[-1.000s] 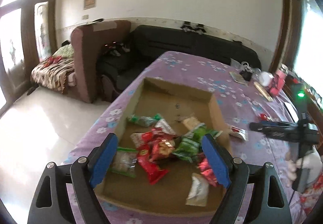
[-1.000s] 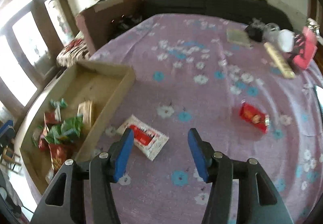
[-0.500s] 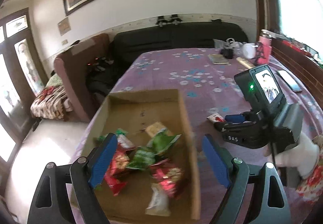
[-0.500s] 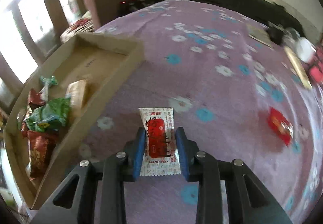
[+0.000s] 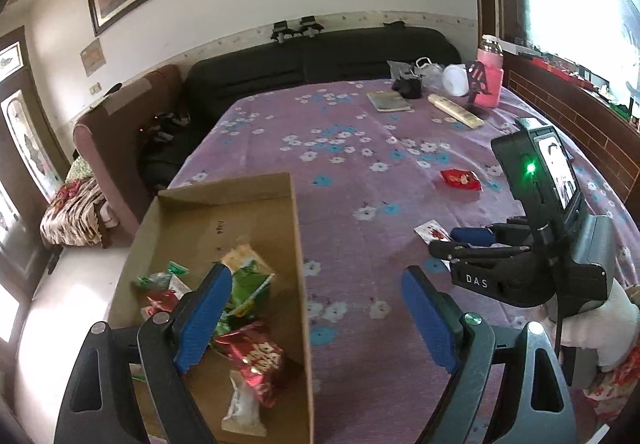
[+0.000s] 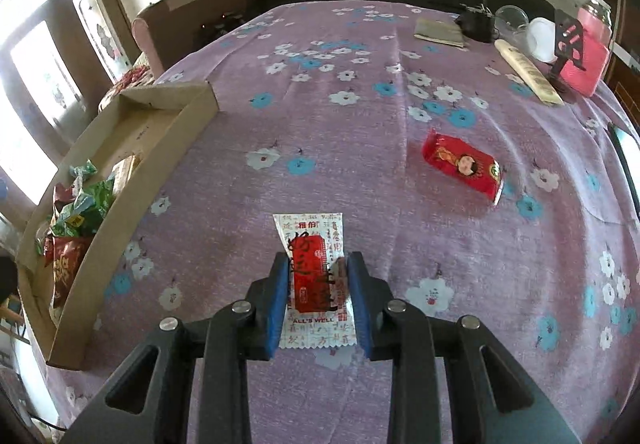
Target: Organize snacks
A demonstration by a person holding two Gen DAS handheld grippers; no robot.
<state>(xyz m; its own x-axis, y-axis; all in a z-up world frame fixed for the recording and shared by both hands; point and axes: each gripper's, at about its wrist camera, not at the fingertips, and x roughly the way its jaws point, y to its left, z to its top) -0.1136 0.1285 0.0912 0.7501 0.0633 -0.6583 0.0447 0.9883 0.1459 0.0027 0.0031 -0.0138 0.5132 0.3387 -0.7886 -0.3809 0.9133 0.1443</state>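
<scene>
My right gripper (image 6: 318, 276) is shut on a white and red snack packet (image 6: 314, 264) lying on the purple flowered tablecloth; the packet's corner also shows in the left wrist view (image 5: 432, 232), by the right gripper's body (image 5: 520, 268). A cardboard box (image 6: 176, 127) to its left holds several snack packets (image 6: 76, 211). A red snack packet (image 6: 462, 165) lies loose to the right, also in the left wrist view (image 5: 460, 179). My left gripper (image 5: 316, 318) is open and empty, above the box's right wall (image 5: 300, 264).
At the table's far right end stand a pink jar (image 6: 588, 47), a long beige packet (image 6: 528, 73), a flat booklet (image 6: 440, 31) and a black object (image 6: 476, 21). A dark sofa (image 5: 320, 59) and a brown armchair (image 5: 120, 131) stand beyond the table.
My right gripper moved onto the white and red packet and closed on it. My left gripper swung right, from over the box's middle to its right wall, staying open.
</scene>
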